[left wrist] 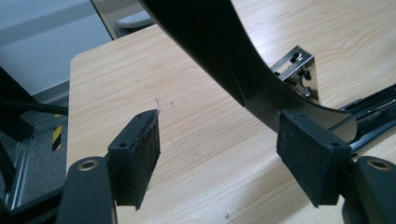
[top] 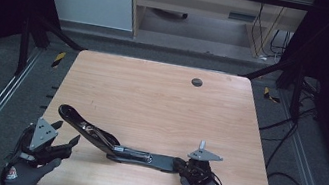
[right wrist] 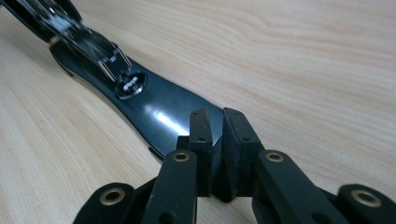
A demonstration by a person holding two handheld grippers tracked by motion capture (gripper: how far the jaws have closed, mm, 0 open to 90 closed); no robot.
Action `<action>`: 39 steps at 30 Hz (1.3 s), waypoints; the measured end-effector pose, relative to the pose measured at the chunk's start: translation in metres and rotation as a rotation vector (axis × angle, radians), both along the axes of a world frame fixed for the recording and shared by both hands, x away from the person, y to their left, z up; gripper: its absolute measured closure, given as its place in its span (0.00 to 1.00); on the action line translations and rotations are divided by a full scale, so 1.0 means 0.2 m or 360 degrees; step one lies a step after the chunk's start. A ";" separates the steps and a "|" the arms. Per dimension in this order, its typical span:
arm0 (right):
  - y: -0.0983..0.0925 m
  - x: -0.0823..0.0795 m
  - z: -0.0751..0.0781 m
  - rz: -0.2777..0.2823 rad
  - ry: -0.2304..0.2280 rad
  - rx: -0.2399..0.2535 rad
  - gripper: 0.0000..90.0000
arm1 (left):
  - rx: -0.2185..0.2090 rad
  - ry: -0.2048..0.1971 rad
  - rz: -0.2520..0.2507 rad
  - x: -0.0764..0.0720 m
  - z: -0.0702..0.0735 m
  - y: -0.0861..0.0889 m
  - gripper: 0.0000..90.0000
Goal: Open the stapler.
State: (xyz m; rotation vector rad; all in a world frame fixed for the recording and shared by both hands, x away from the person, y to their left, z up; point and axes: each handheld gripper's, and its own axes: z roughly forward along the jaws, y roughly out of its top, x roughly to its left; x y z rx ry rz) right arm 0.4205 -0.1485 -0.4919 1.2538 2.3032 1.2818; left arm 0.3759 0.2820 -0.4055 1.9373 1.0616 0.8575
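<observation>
Lying across the near half of the worktop (top: 161, 97), the stapler (top: 113, 146) is opened flat; its long axis runs left to right, black arm (top: 77, 121) rising toward the left, flat base (top: 161, 162) stretching right; right hand-held gripper (top: 183, 168) sits at the base's right end, jaws nearly together around the tip of the base (right wrist: 163, 116); in the right gripper view the pads (right wrist: 201, 135) flank that black tip with a thin gap showing, so the grip looks light or just let go, hard to say which; left hand-held gripper (top: 68, 143) is spread wide at the near-left corner, holding nothing; in the left gripper view the arm (left wrist: 224, 51) sweeps up and away just beyond the right pad (left wrist: 310, 154), left pad (left wrist: 137, 154) over bare wood; so the arm lies ahead and slightly right of the left hand-held gripper, close by; left hand nearer the arm, right hand nearer the base; my guess is the next move closes the left jaws on the arm.
</observation>
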 end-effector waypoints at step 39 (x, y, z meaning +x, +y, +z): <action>-0.44 0.05 0.18 -0.0461 -0.0066 -0.0163 0.71 | 0.0005 0.0073 0.0175 0.07 -0.26 0.09 0.42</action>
